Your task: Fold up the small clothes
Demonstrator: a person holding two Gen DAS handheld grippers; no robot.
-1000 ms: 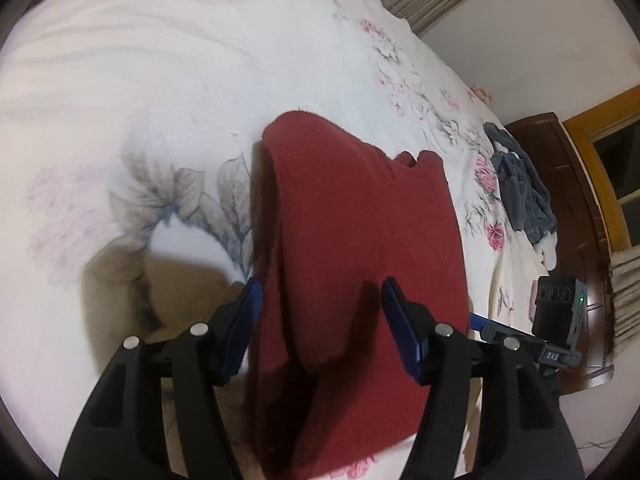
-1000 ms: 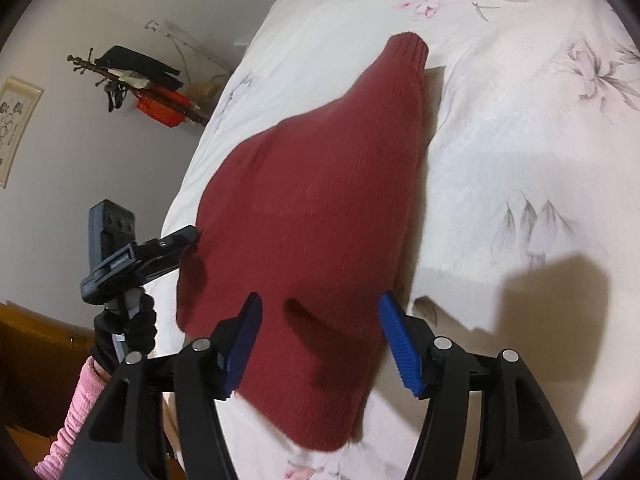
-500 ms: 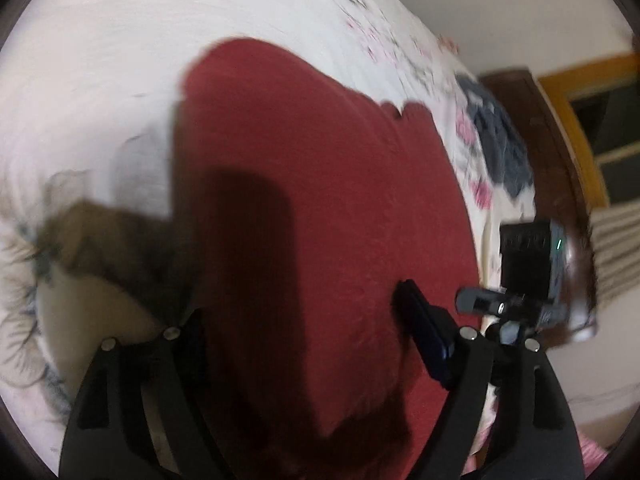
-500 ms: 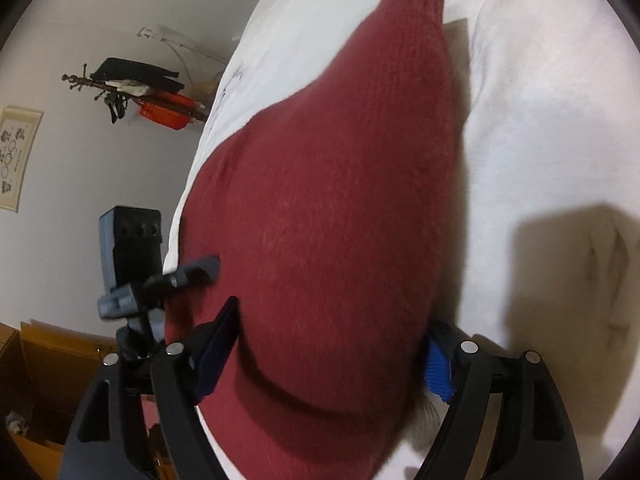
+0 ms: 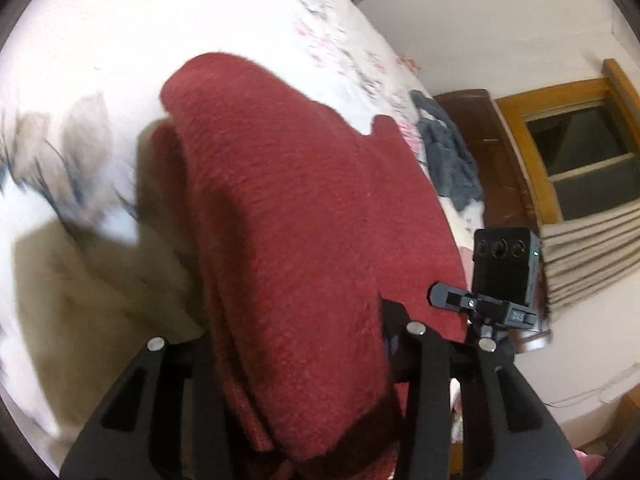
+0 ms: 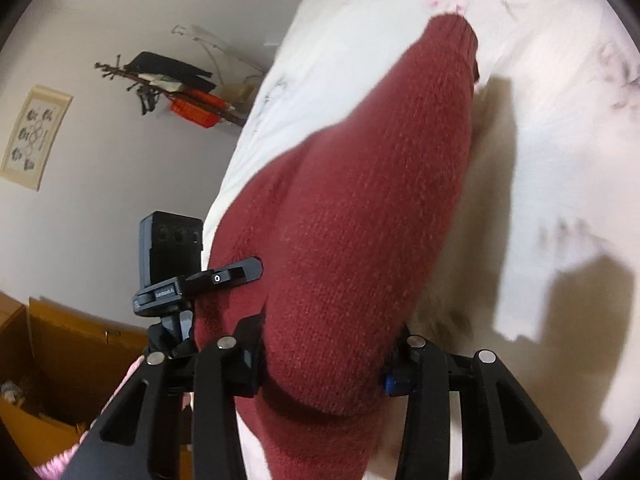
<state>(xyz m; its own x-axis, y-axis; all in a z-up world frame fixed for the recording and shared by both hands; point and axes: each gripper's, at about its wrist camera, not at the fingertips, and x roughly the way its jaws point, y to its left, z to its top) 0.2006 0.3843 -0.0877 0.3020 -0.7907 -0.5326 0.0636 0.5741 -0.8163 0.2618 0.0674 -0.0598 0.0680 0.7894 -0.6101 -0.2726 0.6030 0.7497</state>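
Observation:
A dark red knitted sweater (image 5: 300, 200) lies folded lengthwise on a white flowered bedspread (image 5: 120, 40). Its near end is bunched up and lifted between the fingers of my left gripper (image 5: 296, 336), which is shut on it. The sweater hides the left finger's pad. In the right wrist view the same sweater (image 6: 360, 220) runs away to a ribbed cuff at the top. My right gripper (image 6: 324, 344) is shut on its near edge beside the left one, whose camera block (image 6: 170, 244) shows at the left.
A grey garment (image 5: 448, 160) lies at the bed's far side by a dark wooden board (image 5: 488, 152) and a window (image 5: 580, 152). A coat rack (image 6: 172, 84) hangs on the wall, a cardboard box (image 6: 60, 360) stands below, and a pink sleeve (image 6: 52, 468) shows.
Both grippers came down from open above the sweater, pushed onto its near end and closed on the fabric. The near end is now bunched and raised off the bed.

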